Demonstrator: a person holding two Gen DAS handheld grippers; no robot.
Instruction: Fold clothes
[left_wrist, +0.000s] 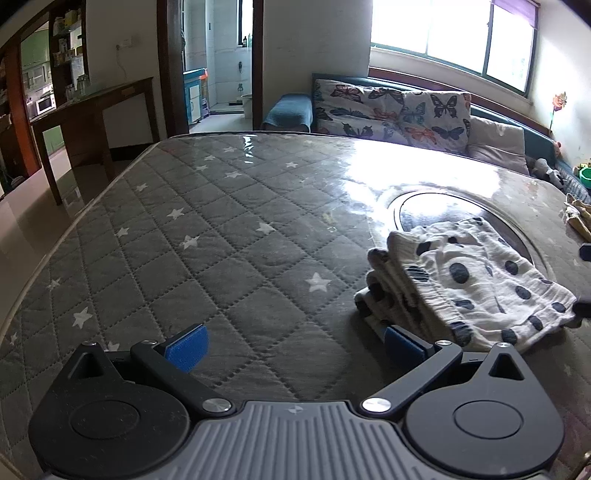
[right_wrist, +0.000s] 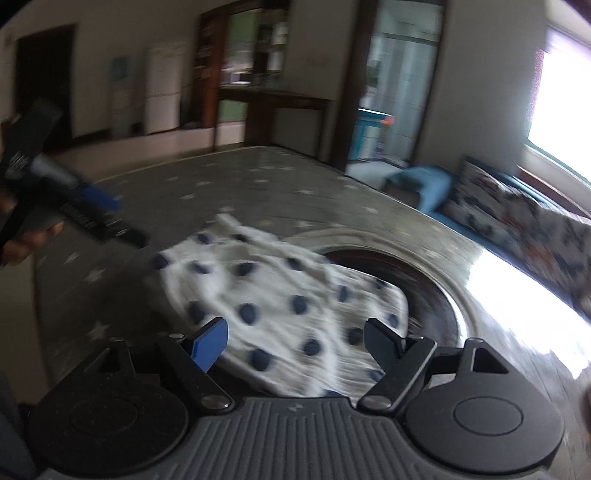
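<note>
A white garment with dark blue dots (left_wrist: 472, 284) lies folded in layers on the grey star-quilted table (left_wrist: 229, 236), partly over a dark round inset. My left gripper (left_wrist: 293, 345) hovers open just left of the garment, with nothing between its blue pads; its right finger is close to the folded edge. At the right edge of that view, two dark fingertips (left_wrist: 584, 308) show beside the garment. In the blurred right wrist view my right gripper (right_wrist: 295, 343) is open above the garment (right_wrist: 288, 306), its pads clear of the cloth. A hand holds the left gripper (right_wrist: 118, 219) at far left.
A sofa with butterfly cushions (left_wrist: 391, 107) runs behind the table under a bright window. A beige cloth (left_wrist: 576, 218) lies at the table's right edge. A dark wooden side table (left_wrist: 92, 107) stands at the far left. The round inset (left_wrist: 432, 210) sits under a glossy cover.
</note>
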